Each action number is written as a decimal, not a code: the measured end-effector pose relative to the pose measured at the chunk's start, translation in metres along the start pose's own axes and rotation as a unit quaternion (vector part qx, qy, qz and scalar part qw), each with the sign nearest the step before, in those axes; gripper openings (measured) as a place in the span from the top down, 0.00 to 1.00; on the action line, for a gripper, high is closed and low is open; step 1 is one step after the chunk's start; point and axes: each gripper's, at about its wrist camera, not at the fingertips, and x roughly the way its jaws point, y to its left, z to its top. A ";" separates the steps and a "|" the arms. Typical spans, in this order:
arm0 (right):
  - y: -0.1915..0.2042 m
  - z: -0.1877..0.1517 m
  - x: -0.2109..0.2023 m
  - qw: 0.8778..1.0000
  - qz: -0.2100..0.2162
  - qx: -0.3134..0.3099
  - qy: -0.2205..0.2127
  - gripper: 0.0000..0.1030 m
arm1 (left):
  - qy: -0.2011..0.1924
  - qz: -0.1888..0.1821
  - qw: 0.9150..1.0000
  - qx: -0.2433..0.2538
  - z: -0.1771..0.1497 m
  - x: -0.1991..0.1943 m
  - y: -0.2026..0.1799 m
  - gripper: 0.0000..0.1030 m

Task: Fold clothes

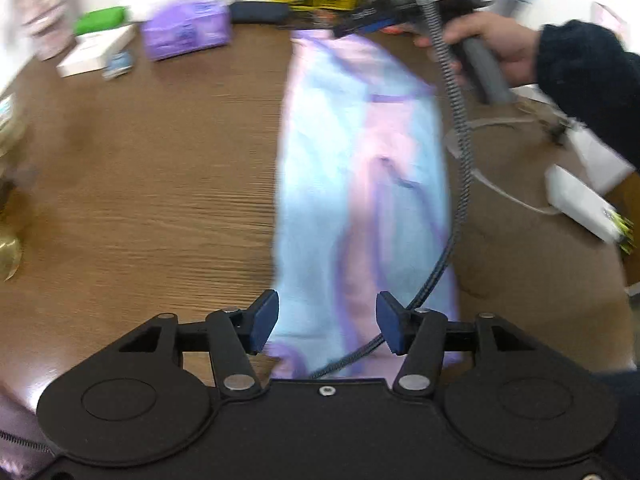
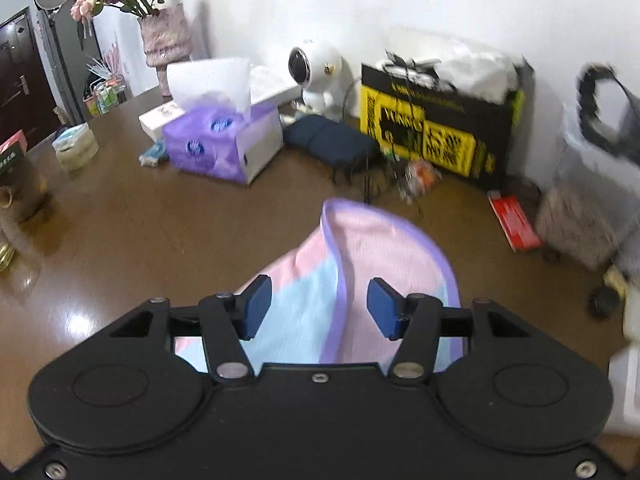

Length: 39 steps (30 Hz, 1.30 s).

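Observation:
A pink and light-blue garment with purple trim (image 1: 360,184) lies as a long folded strip on the brown wooden table (image 1: 160,184). My left gripper (image 1: 327,322) is open over its near end, blue pads apart, a braided cable crossing between them. My right gripper (image 1: 360,26), seen in the left wrist view in a hand at the far end of the garment, hovers over that end. In the right wrist view the right gripper (image 2: 320,308) is open with the garment's rounded end (image 2: 360,264) below and between its pads, not pinched.
A purple tissue box (image 2: 220,140), a white box (image 1: 96,54), a green item (image 1: 100,20), a navy pouch (image 2: 332,140), a yellow-black box (image 2: 436,132) and a white round device (image 2: 316,76) line the far edge. A white charger and cable (image 1: 580,200) lie right. A vase (image 2: 166,40) stands at back left.

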 end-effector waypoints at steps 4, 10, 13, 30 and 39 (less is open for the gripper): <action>0.001 0.014 0.039 0.999 0.017 -0.031 0.041 0.43 | 0.022 0.012 1.000 0.000 0.002 0.029 0.007 0.50; -0.006 0.009 0.073 0.995 0.028 -0.051 0.084 0.71 | 0.065 -0.007 0.998 -0.003 0.002 0.055 0.002 0.82; -0.008 0.008 0.074 0.995 0.042 -0.050 0.077 0.94 | 0.076 -0.007 0.997 0.001 0.002 0.058 -0.004 0.89; -0.008 0.039 0.108 0.998 0.048 -0.038 0.008 0.66 | 0.080 0.023 0.995 -0.052 0.010 0.055 0.005 0.89; -0.002 0.028 -0.011 0.995 0.063 -0.063 -0.054 0.35 | -0.007 0.021 0.996 -0.089 -0.003 -0.006 0.010 0.71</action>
